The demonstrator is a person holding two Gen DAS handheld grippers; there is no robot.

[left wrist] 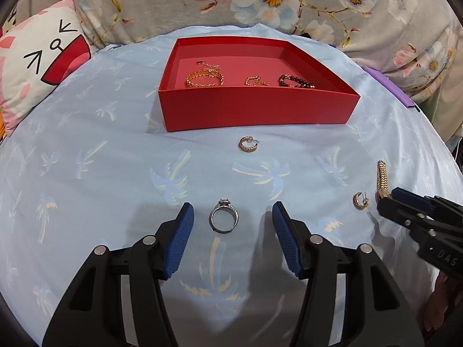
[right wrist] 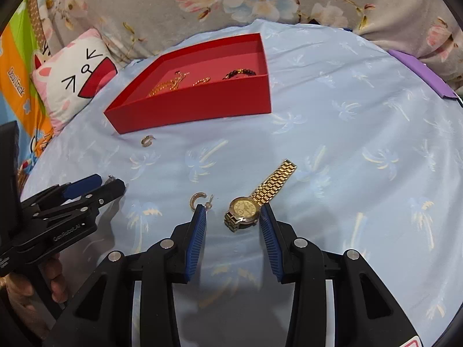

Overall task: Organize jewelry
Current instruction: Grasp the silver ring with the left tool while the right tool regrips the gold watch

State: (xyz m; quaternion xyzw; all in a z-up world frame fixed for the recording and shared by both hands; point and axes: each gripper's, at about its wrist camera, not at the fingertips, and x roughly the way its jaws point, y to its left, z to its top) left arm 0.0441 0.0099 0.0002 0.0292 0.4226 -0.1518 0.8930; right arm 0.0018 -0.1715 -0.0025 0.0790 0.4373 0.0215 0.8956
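A silver ring [left wrist: 223, 219] lies on the pale blue cloth between the blue pads of my left gripper [left wrist: 233, 211], which is open and not touching it. My right gripper [right wrist: 233, 206] is open around a gold watch [right wrist: 244, 209]. Its right pad is close to the watch case and its left pad stands apart. One gold hoop earring [right wrist: 196, 199] lies just left of the watch, another [left wrist: 247, 144] in front of the red box [left wrist: 260, 107]. The box holds gold bangles [left wrist: 205, 78], a small gold chain [left wrist: 256, 81] and a dark beaded bracelet [left wrist: 295, 81].
A cat-print pillow [left wrist: 37, 66] lies at the far left and a floral blanket [left wrist: 260, 0] runs behind the cloth. A purple object [left wrist: 387, 86] sits at the cloth's right edge. A hand [right wrist: 55, 277] holds the left gripper [right wrist: 113, 180].
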